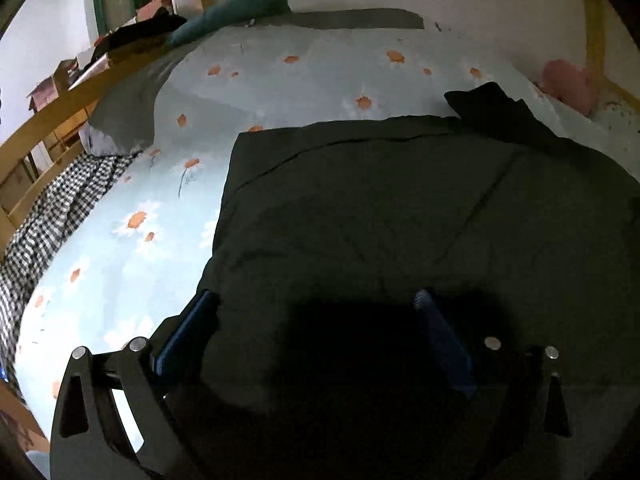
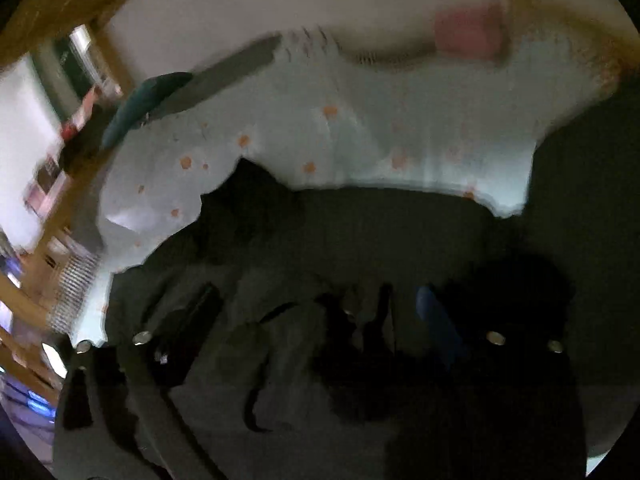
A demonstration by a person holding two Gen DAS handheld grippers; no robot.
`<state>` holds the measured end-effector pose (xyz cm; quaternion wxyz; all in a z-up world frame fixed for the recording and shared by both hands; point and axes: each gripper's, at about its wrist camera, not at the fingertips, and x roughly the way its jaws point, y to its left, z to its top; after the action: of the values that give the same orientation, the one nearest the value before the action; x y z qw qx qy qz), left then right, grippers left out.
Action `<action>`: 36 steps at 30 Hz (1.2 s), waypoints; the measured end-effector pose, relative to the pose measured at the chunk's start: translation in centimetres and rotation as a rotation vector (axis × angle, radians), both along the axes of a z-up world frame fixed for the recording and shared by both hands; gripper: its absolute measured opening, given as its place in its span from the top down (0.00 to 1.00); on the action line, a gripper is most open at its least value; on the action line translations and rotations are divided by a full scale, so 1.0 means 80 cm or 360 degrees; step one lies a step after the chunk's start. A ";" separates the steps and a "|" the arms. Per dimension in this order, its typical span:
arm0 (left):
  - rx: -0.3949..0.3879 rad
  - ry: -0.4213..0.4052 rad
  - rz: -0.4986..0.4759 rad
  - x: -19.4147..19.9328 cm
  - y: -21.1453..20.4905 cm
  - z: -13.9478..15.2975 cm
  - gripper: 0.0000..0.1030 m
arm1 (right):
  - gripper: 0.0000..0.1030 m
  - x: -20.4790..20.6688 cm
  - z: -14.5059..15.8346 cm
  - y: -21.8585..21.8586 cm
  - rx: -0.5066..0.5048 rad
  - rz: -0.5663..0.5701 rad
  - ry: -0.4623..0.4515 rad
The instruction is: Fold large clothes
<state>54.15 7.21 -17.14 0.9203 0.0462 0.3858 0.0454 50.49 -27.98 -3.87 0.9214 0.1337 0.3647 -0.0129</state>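
Note:
A large dark garment lies spread on a light blue bedsheet with orange flowers. Its left and far edges look folded straight, and a dark flap sticks out at the far right. My left gripper is open, its blue fingers wide apart over the garment's near left edge, with cloth bunched between them. In the blurred right wrist view the same garment fills the lower half, rumpled. My right gripper is open just above bunched dark cloth.
A teal pillow and a grey mattress strip lie at the bed's far end. A pink object sits at the far right. A checked cloth hangs by the wooden bed rail on the left.

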 end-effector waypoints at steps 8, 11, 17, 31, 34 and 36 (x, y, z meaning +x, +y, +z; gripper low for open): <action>0.0003 0.0022 0.0023 0.004 -0.003 -0.004 0.04 | 0.02 0.078 -0.132 0.198 -0.0331 0.0259 0.0426; -0.0061 0.0041 0.0027 0.007 0.005 -0.007 0.04 | 0.03 0.080 -0.139 0.204 -0.0290 0.0201 0.0409; -0.0021 0.0037 0.0036 0.009 0.000 -0.009 0.04 | 0.03 0.043 -0.130 0.189 -0.0344 0.0149 0.0411; -0.0308 -0.0179 -0.0517 -0.083 -0.079 0.080 0.05 | 0.03 -0.120 -0.011 0.003 -0.0066 -0.0045 -0.0249; -0.0419 -0.0140 -0.0784 -0.098 -0.182 0.089 0.05 | 0.03 -0.157 0.004 -0.090 0.0055 -0.0258 -0.0388; -0.0488 -0.0081 -0.0935 -0.102 -0.246 0.089 0.05 | 0.03 -0.171 0.006 -0.151 0.0166 -0.0371 -0.0405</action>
<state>46.02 -12.51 -10.02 0.8996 0.0151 0.3353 -0.2793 36.78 -40.09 -3.39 0.9442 0.2232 0.2273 -0.0838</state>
